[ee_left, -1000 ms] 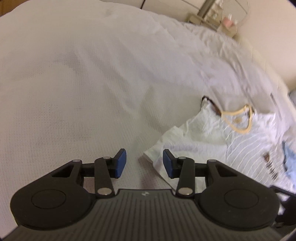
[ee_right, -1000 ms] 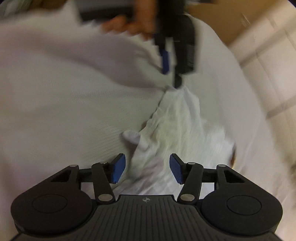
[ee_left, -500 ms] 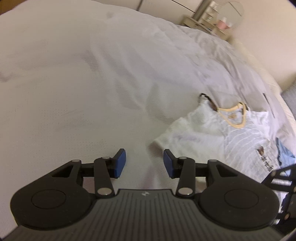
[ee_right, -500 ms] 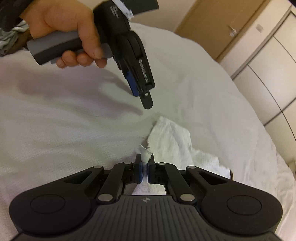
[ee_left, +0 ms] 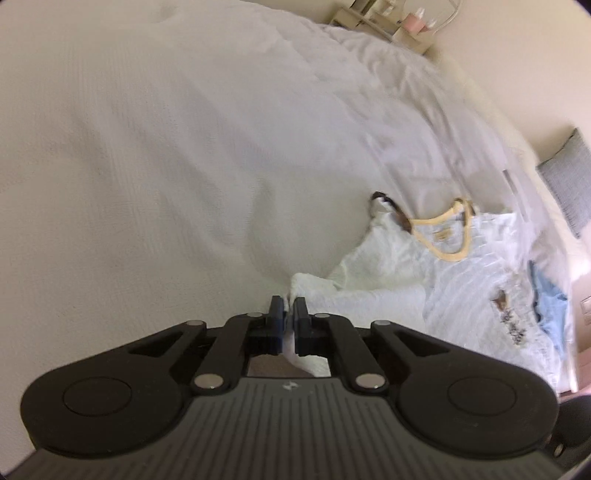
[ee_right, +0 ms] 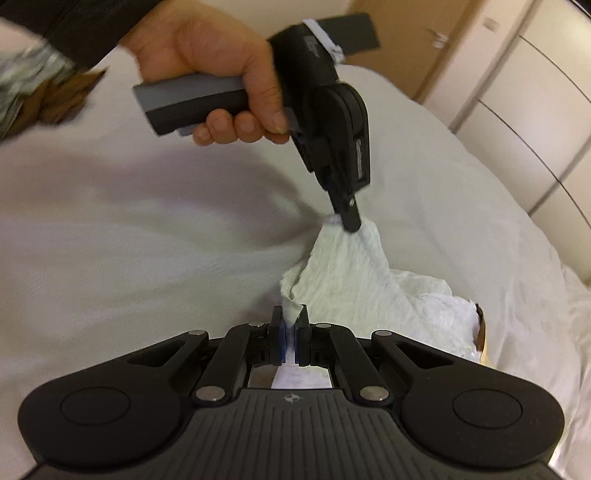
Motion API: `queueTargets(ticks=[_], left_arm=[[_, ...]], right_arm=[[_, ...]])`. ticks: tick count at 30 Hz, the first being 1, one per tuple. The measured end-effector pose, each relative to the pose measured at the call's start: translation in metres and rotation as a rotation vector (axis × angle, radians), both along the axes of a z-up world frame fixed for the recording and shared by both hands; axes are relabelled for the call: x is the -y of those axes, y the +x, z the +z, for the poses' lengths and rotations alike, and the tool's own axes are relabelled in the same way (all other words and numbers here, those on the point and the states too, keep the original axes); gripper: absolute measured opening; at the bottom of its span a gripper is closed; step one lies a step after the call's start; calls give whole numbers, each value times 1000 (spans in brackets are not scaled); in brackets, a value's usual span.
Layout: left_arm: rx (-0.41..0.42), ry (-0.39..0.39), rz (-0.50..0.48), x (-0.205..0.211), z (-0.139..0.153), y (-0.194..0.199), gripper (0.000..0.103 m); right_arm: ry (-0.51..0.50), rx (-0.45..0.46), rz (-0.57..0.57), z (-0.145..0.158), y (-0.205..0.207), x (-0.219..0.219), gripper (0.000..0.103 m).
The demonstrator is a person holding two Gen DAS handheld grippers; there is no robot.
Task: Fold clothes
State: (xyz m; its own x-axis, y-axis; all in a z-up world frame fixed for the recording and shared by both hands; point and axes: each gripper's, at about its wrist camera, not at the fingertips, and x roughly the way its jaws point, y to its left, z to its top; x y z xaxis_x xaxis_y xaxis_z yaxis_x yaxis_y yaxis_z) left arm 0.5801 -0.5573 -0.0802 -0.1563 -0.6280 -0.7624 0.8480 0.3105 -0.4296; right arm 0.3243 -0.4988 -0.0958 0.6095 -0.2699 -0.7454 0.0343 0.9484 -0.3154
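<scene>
A white crinkled garment [ee_left: 373,273] [ee_right: 354,273] with a yellow neckline [ee_left: 443,236] lies on the white bed. My left gripper [ee_left: 289,314] is shut on a corner of the garment's near edge. In the right wrist view that same left gripper [ee_right: 345,218], held by a hand [ee_right: 221,70], pinches the far corner and lifts it off the bed. My right gripper [ee_right: 290,325] is shut on the near corner of the same edge. The cloth hangs stretched between the two grippers.
The white bedspread [ee_left: 166,147] fills most of both views. A light blue cloth [ee_left: 550,306] lies beyond the garment, near a grey pillow [ee_left: 569,181]. A dresser [ee_left: 391,22] stands past the bed. Wardrobe doors [ee_right: 517,96] are on the right.
Both grippers were open a second ago. The right one shut on the garment's corner first, then the left one came down and shut on the other corner, lifting it.
</scene>
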Motion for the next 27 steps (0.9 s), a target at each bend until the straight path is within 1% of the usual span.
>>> queueTargets(ticks=[2,5,6,7,9,10,12,14,15,16,20,23,25,27], left_arm=[[8,15,30,-6,0,0,3],[21,37,75,-14,-1,0,5],[25,45,90,-17,-1,0,6],[29,52,105,-20,-1,0,11],[37,67,135,-25,-2,0,18],[37,67,144,-28,-1,-1,19],[22,39,132,-34,2,-9,19],[21,17,100,-34,2,-23,20],[26,13,81,-32,2,-29,22],[35,20,63,-30,0,-35,22],[116,79,-6,-7,-13,-55,22],[223,116,-13,0,-20,-51,21],[265,129,20,5,-19,-41,20],[287,135,67,5,-11,-31,19]], right_arm=[[16,-11,-6,-6,6,0,1],[57,-48,-5,-20,11,1,2],[65,-57,-2,-20,10,1,3],[73,-66,2,-20,10,1,6],[92,-72,3,-17,5,-1,9],[99,-72,-1,-15,1,-2,12],[114,-72,-7,-12,-5,-8,18],[126,-73,-12,-9,-9,-13,30],[127,-67,-12,-7,-12,-16,34],[138,-62,-7,-5,-15,-19,41],[188,-37,18,1,-24,-36,42],[234,-32,13,2,-31,-49,46],[266,-35,-1,2,-35,-56,46],[299,-32,-63,5,-47,-59,47]])
